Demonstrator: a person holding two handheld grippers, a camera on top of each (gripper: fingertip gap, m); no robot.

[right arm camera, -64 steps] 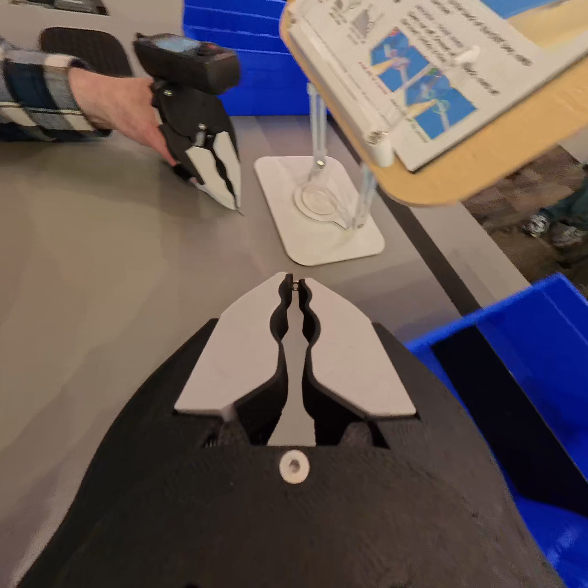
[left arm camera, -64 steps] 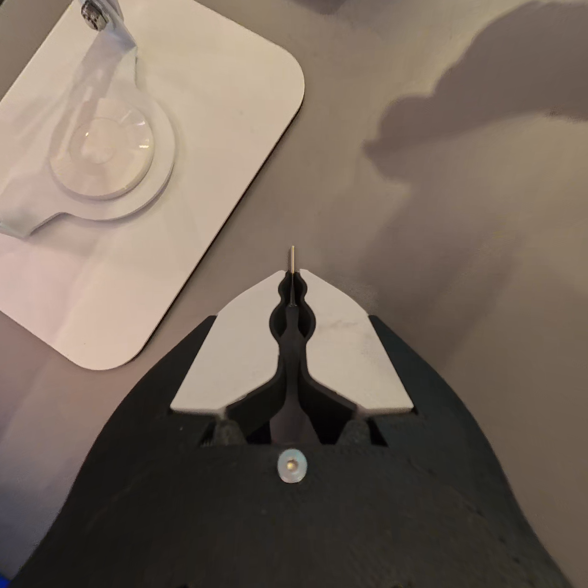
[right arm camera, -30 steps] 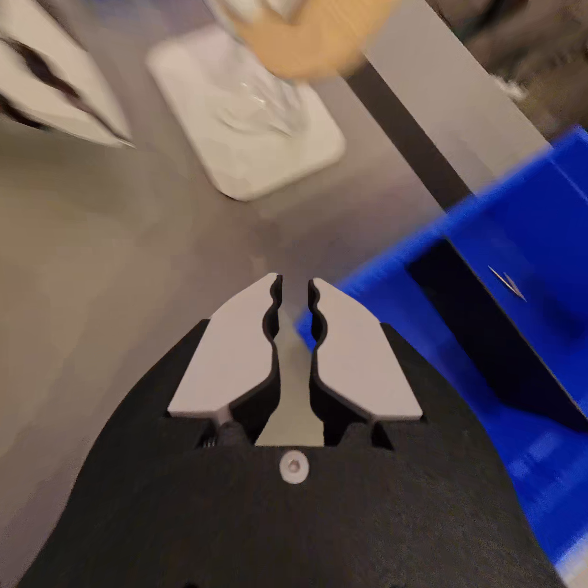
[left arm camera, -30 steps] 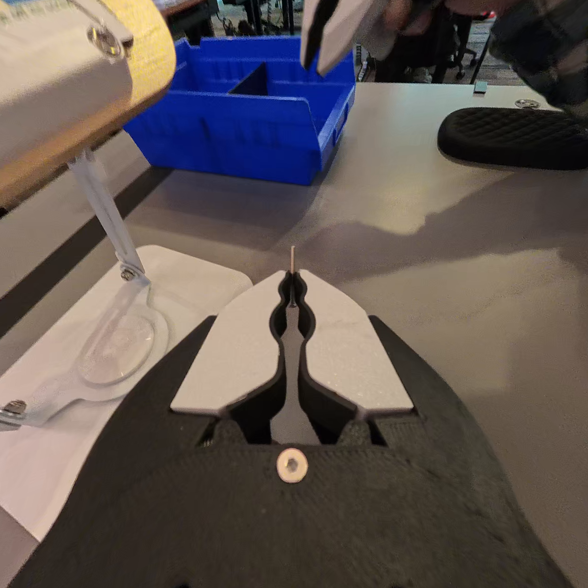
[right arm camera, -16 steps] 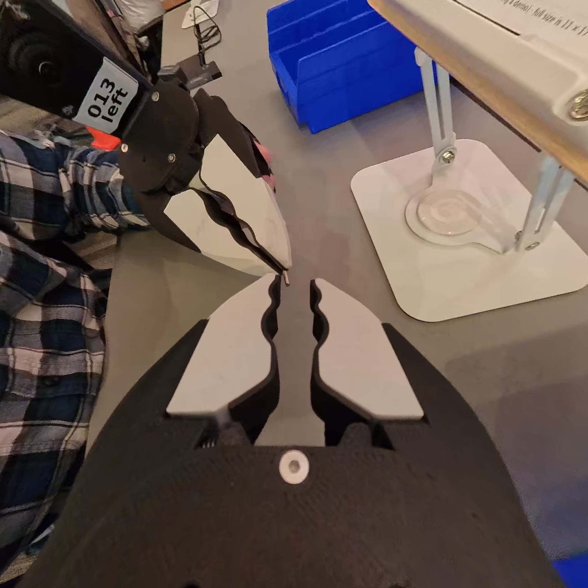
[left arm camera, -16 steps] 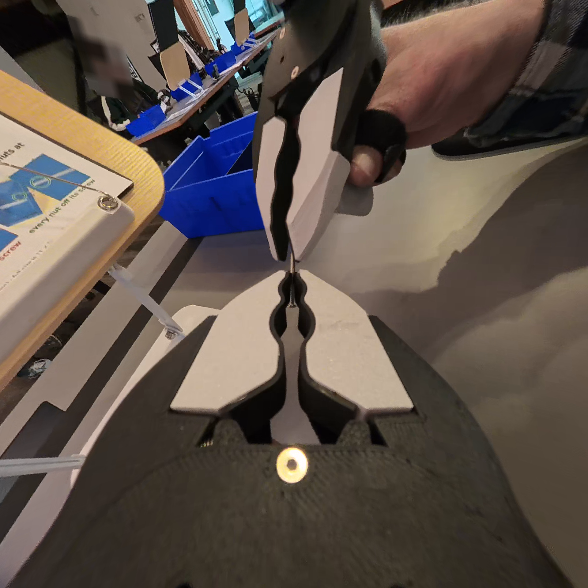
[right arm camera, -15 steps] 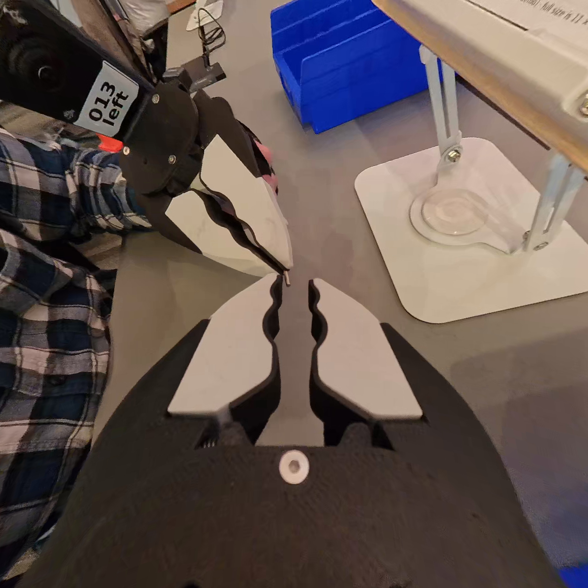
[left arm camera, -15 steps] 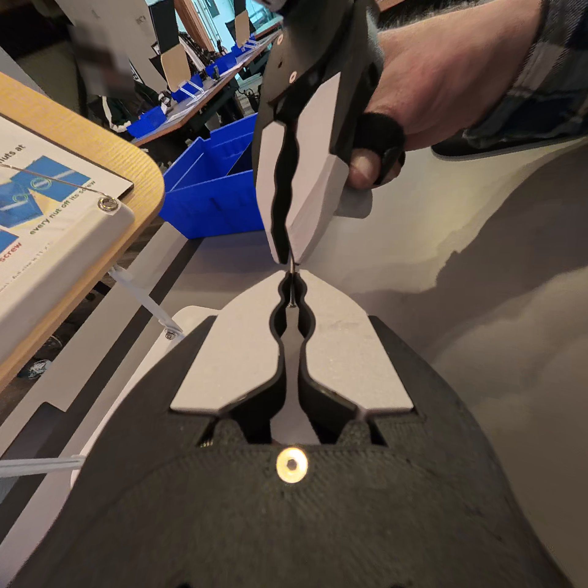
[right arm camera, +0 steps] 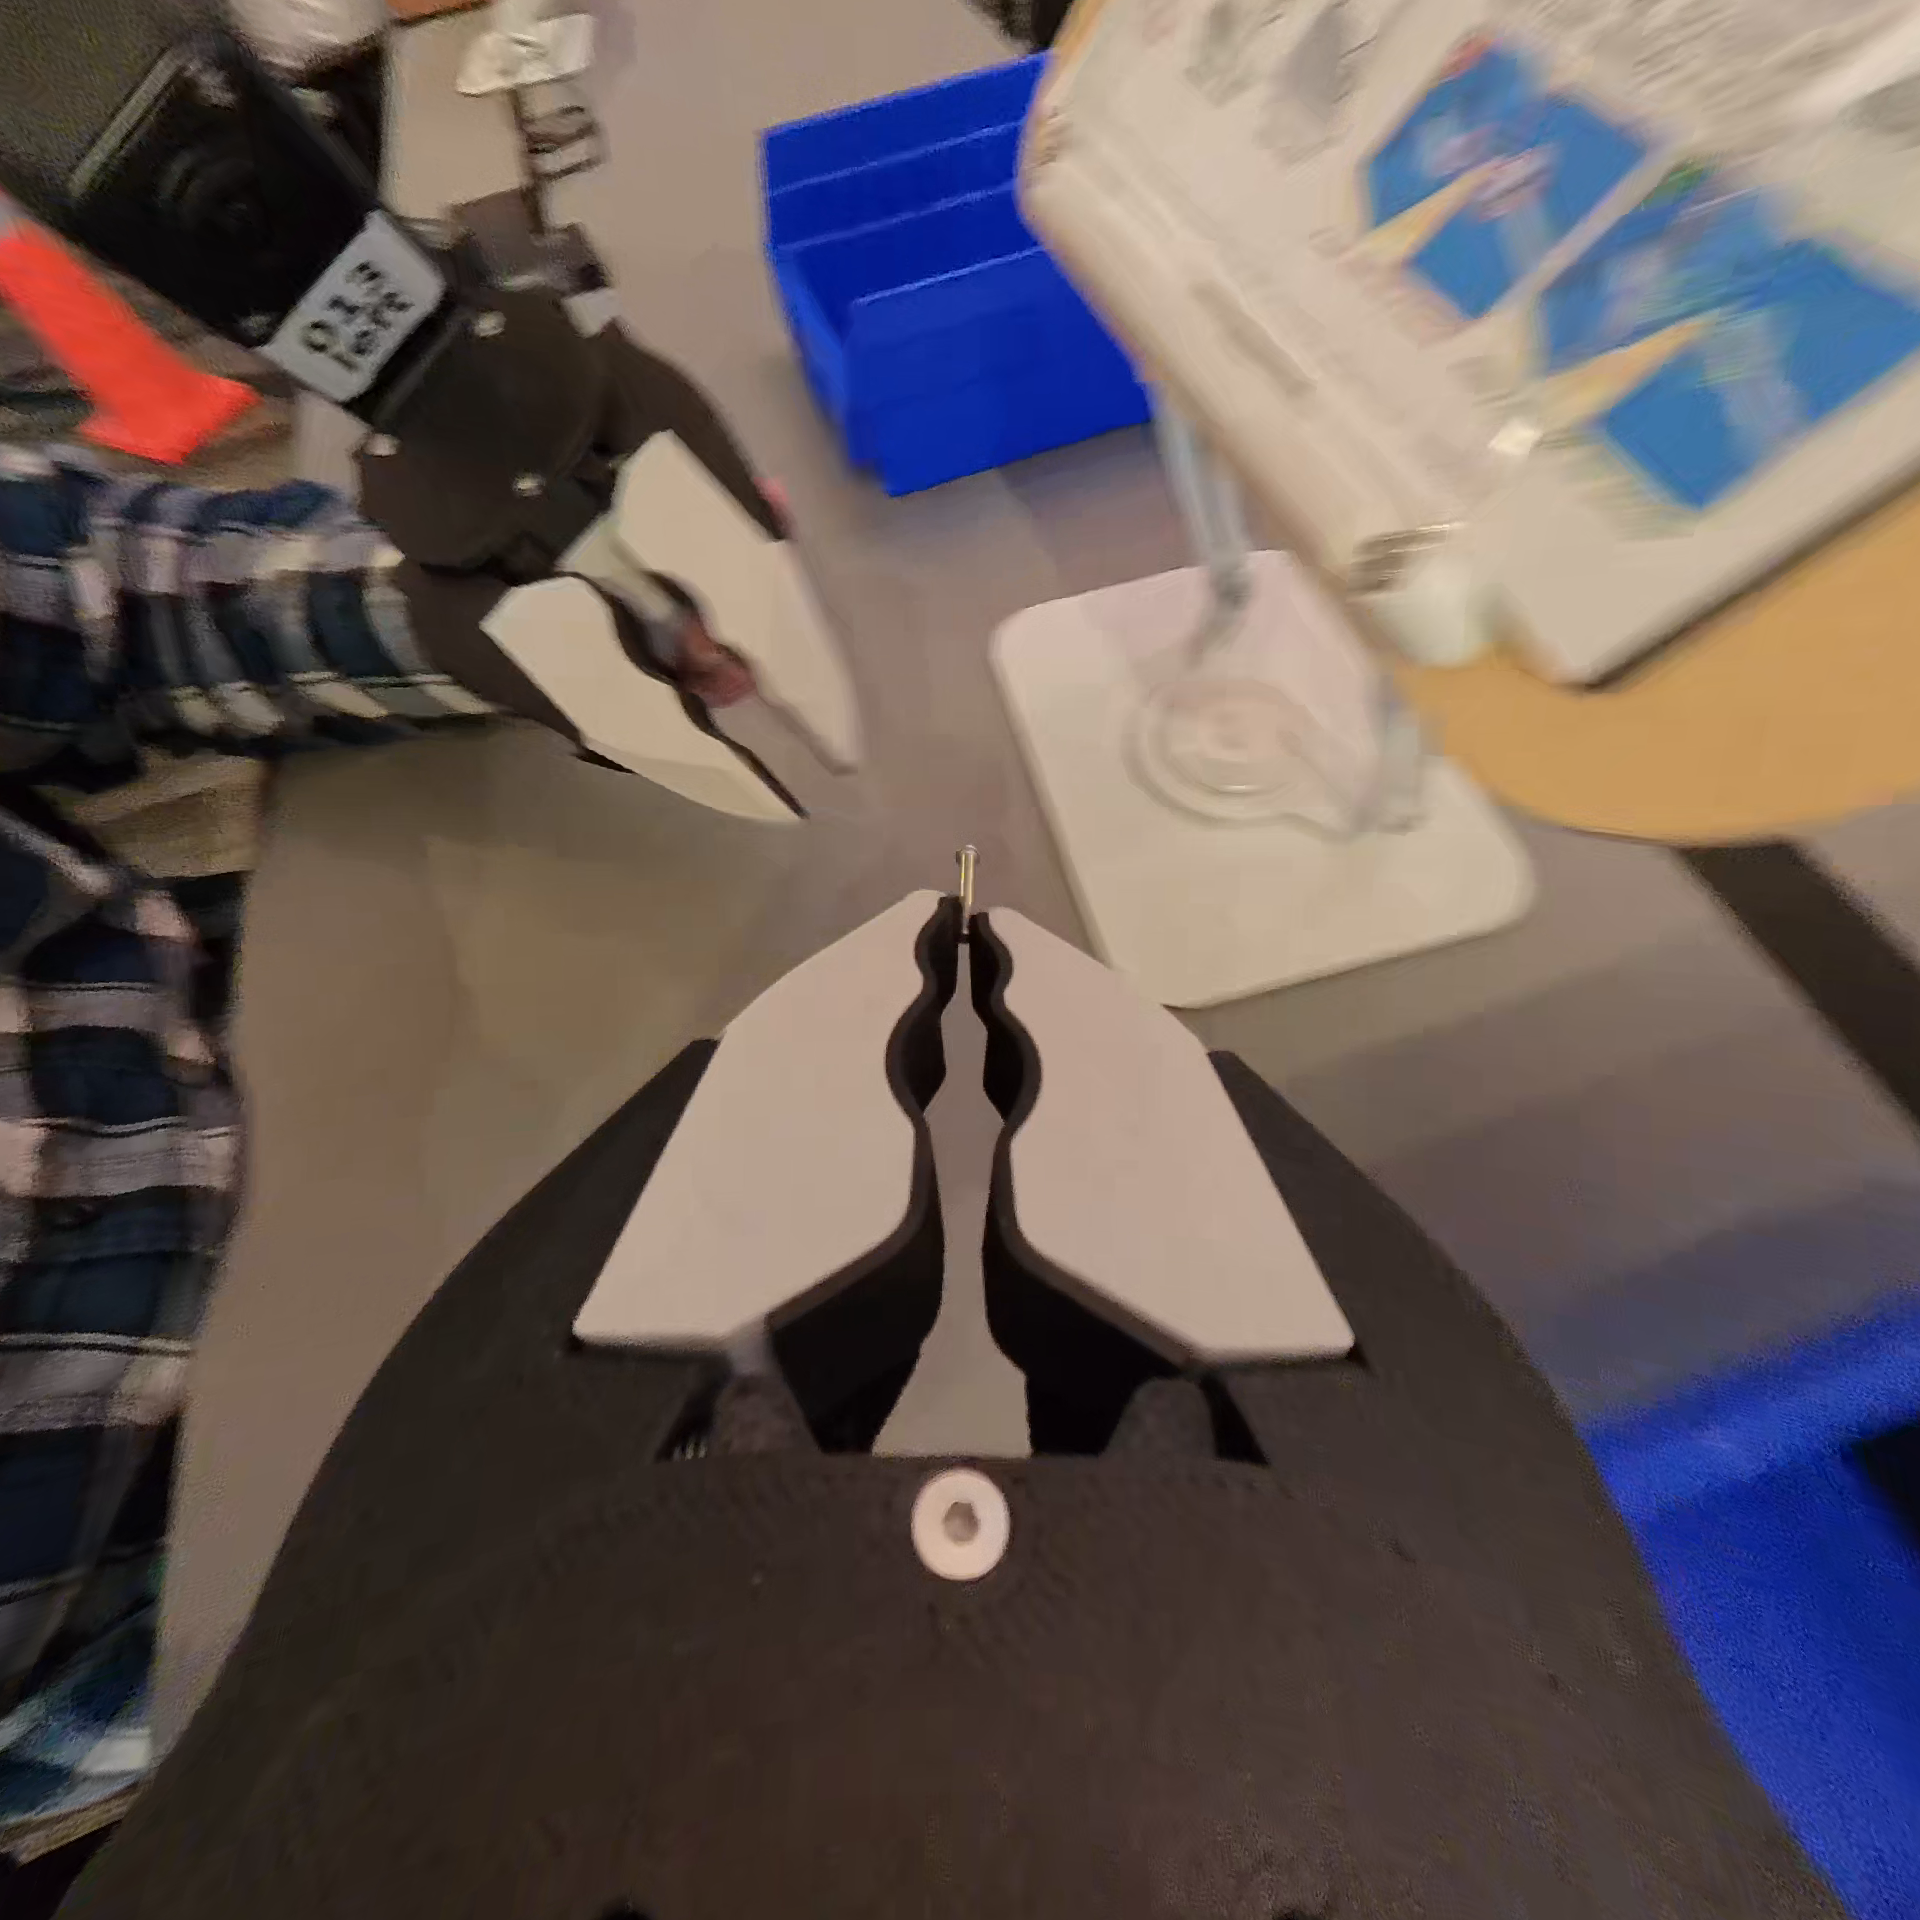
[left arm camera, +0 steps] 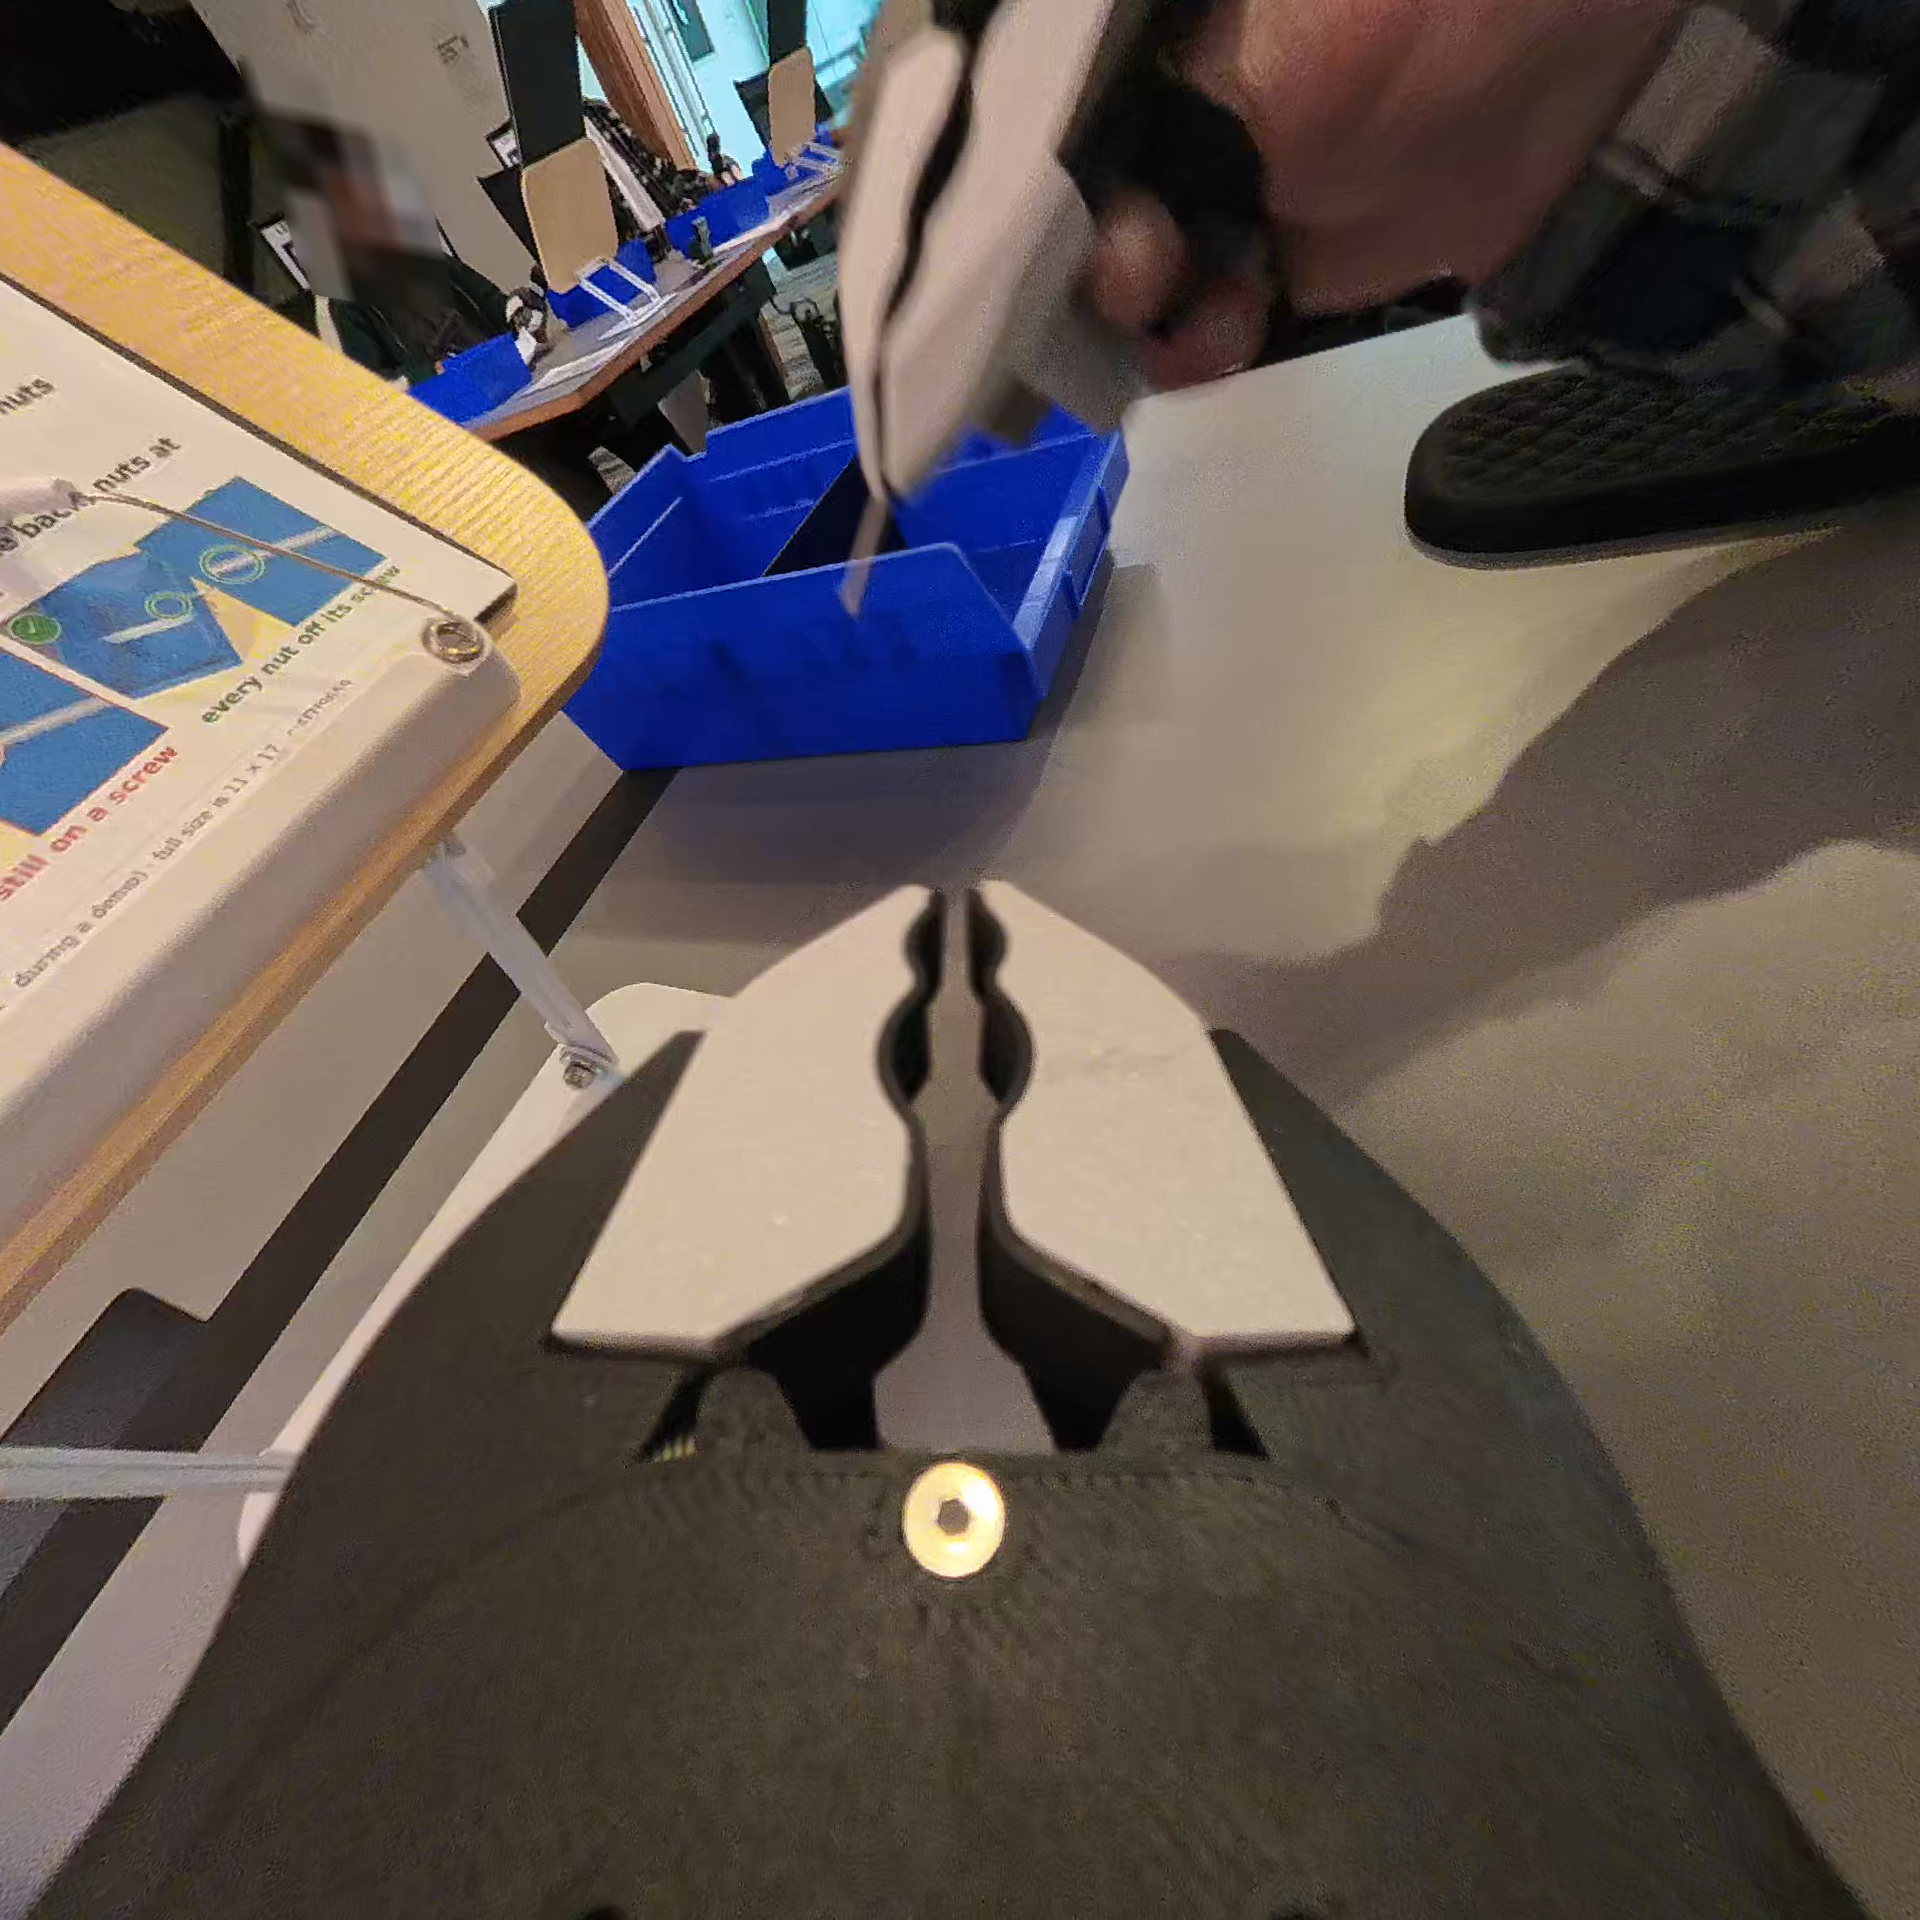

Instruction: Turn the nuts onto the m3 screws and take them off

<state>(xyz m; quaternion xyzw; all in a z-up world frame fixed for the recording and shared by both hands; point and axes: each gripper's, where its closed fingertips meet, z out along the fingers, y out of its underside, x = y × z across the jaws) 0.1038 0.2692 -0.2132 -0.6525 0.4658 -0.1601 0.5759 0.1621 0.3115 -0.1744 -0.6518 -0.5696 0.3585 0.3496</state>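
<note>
Meanwhile right gripper (right arm camera: 958, 920) pinches a screw (right arm camera: 967, 879); left gripper's (left arm camera: 957, 902) jaws narrowly apart above table (left arm camera: 1558, 1039).

My feeds are evenly lit from overhead, with soft shadows spreading over the grey bench (left arm camera: 1558, 1039). The right view smears badly at its edges, blurring the plaid sleeve (right arm camera: 94, 935) and tilted board (right arm camera: 1558, 312). Wide-angle curvature bends both far backgrounds.

Both wrist cams sit close over grey table (left arm camera: 1299, 727), facing each other; both see blue bin (right arm camera: 935, 343).
</note>
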